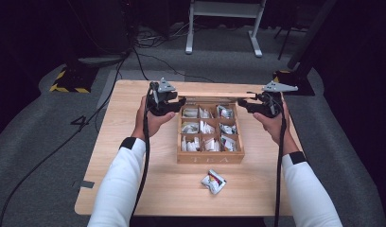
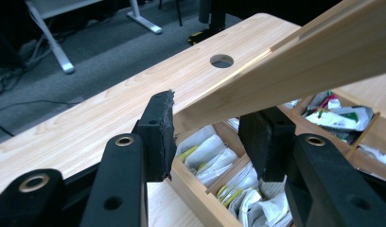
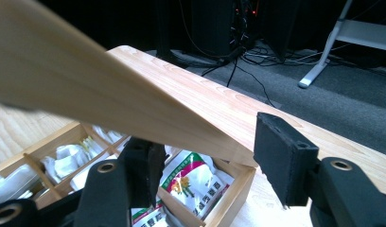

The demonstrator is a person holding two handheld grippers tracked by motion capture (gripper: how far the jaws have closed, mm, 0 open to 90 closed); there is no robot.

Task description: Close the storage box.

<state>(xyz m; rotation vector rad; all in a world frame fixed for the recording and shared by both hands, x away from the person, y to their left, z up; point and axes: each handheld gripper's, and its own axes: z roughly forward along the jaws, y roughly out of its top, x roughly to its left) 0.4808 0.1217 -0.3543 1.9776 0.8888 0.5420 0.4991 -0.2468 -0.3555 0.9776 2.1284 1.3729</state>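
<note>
On the light wooden table [image 1: 134, 184] stands a wooden tea box [image 1: 210, 158] divided into nine compartments, and its lid [image 1: 214, 95] is raised above the far edge, hinged open at a slant. Both of the person's arms, in white sleeves with dark cuffs, reach forward from the near side, one on each flank of the box, wrists about level and hands wrapped around the gripper bodies.

The left gripper [image 1: 179, 103] comes in from the left side with its jaws pointing right toward the box's far left corner. In the left gripper view, the gripper [image 2: 212, 135] has the lid's corner [image 2: 295, 66] running between the two black pads; the jaws sit closed in on the lid's edge, pinching it.

The right gripper [image 1: 242, 105] mirrors it from the right, jaws pointing left at the far right corner. In the right gripper view, the gripper [image 3: 210, 165] has its jaws spread, with the lid's end [image 3: 87, 90] passing between them; a gap shows beside the right pad, so it is not pressing there.

The compartments hold tea bag packets [image 1: 204, 127], mostly white with green, yellow and red print. One crumpled packet [image 1: 213, 181] lies loose on the table just in front of the box.

The box's front wall carries the letters "TEA" [image 1: 210, 160]. Print on the packets is too small to read.
</note>
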